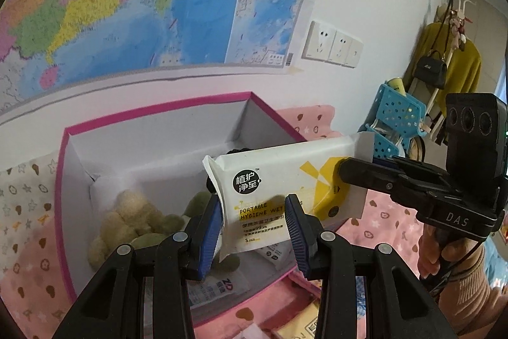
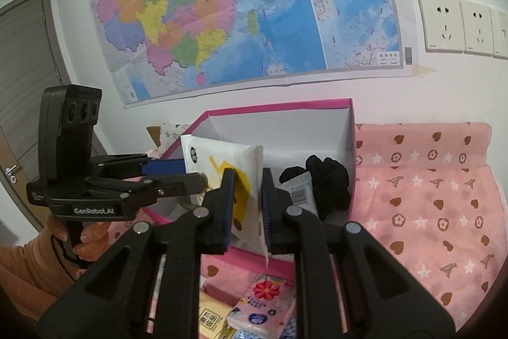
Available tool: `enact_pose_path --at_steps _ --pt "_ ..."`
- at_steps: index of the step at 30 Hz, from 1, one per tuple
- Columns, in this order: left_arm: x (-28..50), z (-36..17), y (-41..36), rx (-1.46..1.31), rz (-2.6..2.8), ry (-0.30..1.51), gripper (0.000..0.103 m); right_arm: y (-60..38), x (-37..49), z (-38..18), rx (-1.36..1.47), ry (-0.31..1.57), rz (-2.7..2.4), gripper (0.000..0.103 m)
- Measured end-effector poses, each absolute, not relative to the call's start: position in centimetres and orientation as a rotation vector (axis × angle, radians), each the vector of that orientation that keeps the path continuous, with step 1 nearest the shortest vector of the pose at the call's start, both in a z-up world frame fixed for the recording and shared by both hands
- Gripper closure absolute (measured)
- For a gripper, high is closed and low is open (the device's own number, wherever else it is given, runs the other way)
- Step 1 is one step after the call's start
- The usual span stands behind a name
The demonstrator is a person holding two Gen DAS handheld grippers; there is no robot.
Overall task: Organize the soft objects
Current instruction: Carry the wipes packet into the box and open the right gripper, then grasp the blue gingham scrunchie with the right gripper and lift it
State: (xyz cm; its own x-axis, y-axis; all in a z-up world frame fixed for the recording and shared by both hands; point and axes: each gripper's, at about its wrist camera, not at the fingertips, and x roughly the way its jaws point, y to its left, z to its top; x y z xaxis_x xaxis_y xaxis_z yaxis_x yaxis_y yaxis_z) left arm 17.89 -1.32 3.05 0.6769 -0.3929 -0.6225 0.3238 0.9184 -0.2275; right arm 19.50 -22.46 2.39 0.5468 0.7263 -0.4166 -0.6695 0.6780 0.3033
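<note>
A white and yellow wet wipes pack [image 1: 279, 180] hangs above the open pink-rimmed box [image 1: 158, 113]. My left gripper [image 1: 254, 231] is shut on its lower left end, blue pads on either side. Coming in from the right, my right gripper [image 1: 344, 177] is shut on the flat seal at the other end. In the right wrist view the pack [image 2: 222, 158] stands edge-on between my right gripper's [image 2: 247, 205] pads, and my left gripper [image 2: 190, 175] clamps its far end. Inside the box [image 2: 279, 105] lie a beige and green plush toy [image 1: 133, 218], a black fabric item [image 2: 327, 180] and a small white packet [image 2: 298, 196].
The box sits on a pink patterned cloth [image 2: 428, 196] against a wall with a map [image 2: 238, 5] and sockets [image 2: 460, 24]. Tissue packs [image 2: 263, 301] lie in front of the box. A blue perforated basket [image 1: 397, 116] and a coat rack [image 1: 451, 59] stand to the right.
</note>
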Motion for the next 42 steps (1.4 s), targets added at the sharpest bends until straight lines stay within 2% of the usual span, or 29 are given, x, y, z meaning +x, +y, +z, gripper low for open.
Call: enact_pose_path --at_steps 11,15,19,21,29,35,38,42 --pt "19.8 1.0 -1.4 -0.137 -0.392 0.811 0.063 -22.4 21.9 0.9 0.118 0.617 0.751 0.080" --pt "19.9 1.2 -1.0 -0.156 -0.385 0.804 0.061 -22.6 22.7 0.4 0.116 0.626 0.686 0.058" --pt "19.0 1.6 -1.1 -0.128 -0.372 0.776 0.059 -22.9 22.5 0.3 0.125 0.624 0.674 0.058" --pt "18.3 2.0 -1.3 -0.105 -0.365 0.750 0.053 -23.0 22.2 0.3 0.122 0.622 0.683 0.058" --pt "13.8 3.7 -1.4 -0.061 -0.398 0.629 0.042 -24.1 18.4 0.9 0.109 0.584 0.732 0.054" --pt "10.3 3.9 -1.7 -0.014 -0.355 0.583 0.041 -25.1 15.8 0.6 0.115 0.587 0.766 0.050" --pt "8.8 3.5 -1.7 -0.009 -0.358 0.580 0.040 -25.5 14.9 -0.1 0.105 0.602 0.752 0.038" --pt "7.6 2.3 -1.8 -0.026 -0.368 0.603 0.039 -26.0 14.0 -1.9 0.111 0.653 0.757 0.038"
